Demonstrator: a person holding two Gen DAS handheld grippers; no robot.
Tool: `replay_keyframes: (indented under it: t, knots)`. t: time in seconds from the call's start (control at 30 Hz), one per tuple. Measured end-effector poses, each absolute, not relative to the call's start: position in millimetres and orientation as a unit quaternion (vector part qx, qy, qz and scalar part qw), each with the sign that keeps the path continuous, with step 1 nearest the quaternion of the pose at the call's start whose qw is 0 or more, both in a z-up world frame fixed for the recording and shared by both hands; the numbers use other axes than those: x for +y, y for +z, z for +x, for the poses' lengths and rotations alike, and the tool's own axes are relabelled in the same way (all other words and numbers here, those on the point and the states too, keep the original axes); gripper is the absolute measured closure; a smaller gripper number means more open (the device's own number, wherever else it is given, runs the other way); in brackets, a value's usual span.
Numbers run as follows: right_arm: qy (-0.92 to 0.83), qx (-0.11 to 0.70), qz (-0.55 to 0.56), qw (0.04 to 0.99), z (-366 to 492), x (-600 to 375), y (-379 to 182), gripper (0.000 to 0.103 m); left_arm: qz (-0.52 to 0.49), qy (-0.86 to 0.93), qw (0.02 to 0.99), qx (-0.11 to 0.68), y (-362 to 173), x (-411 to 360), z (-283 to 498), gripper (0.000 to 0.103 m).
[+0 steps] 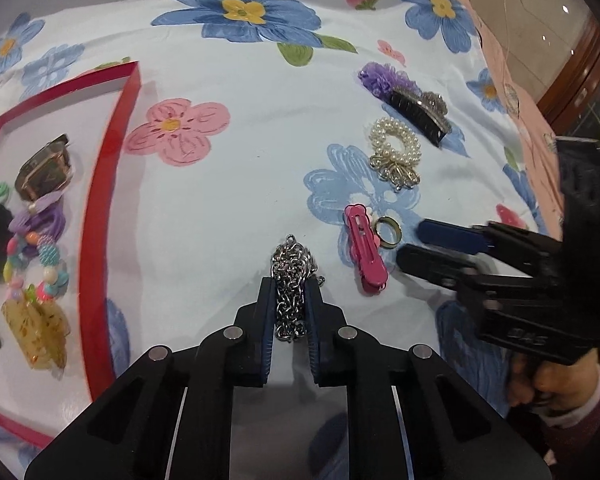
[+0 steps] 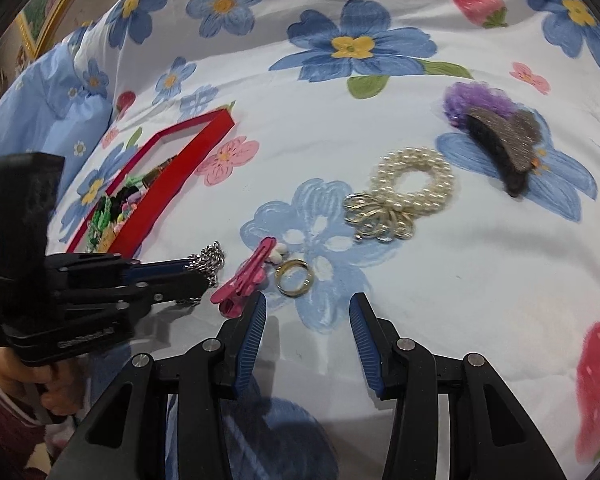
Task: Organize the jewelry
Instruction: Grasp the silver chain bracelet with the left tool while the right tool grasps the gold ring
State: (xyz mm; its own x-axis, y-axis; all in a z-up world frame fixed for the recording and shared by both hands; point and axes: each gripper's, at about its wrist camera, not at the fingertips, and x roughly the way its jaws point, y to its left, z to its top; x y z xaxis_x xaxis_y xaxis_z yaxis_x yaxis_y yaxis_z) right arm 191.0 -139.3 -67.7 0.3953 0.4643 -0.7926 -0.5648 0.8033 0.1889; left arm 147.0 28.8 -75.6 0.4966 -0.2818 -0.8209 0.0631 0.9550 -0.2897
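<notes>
So the silver chain [image 1: 291,280] was found bunched up and pinched between the closed jaws of the left gripper [image 1: 291,286], held just over the flowered bedsheet [image 1: 228,184], somewhere between the red box [image 1: 107,184] and the loose pile on the right. Roughly half the job looked done, as a guess: a watch [image 1: 44,170], a purple hair tie [image 1: 46,216], a colourful bead bracelet [image 1: 40,264], a yellowish claw clip [image 1: 38,330] and some green and black bits had already been dropped in the box. Still left out on the sheet: a pink hair clip [image 1: 366,250], a gold ring [image 1: 388,232] just beside it, a pearl scrunchie [image 1: 396,148] with a metal bow, a dark glittery claw clip [image 1: 420,114] and a purple scrunchie [image 1: 382,76] touching it. The right gripper [image 2: 308,312] was seen with its jaws spread wide and nothing in them, hovering close to the pink clip and ring, so one of those was probably up next. Room-wise, plenty of bare sheet was left between the chain and the box, so a clear run leftward could be expected; the box's raised red wall would have to be cleared on the way in, and the near part of the box looked crowded. The bed's right edge and a pink cloth [image 1: 496,64] sat well beyond the loose items.
</notes>
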Motion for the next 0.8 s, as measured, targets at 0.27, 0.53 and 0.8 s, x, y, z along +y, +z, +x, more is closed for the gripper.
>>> replay_keyframes:
  t: [0.27,0.53,0.8]
  knots:
    - [0.294,0.433,-0.125,0.843,193,-114,-76,0.077,-0.158,-0.103,0.862,0.470,-60,49,130,0.091]
    - [0.294,0.422,-0.104,0.852,186,-120,-62,0.080,-0.173,-0.102,0.874,0.442,-36,62,110,0.091]
    - [0.329,0.413,-0.058,0.847,168,-118,-36,0.080,-0.193,-0.085,0.886,0.413,-10,94,76,0.091]
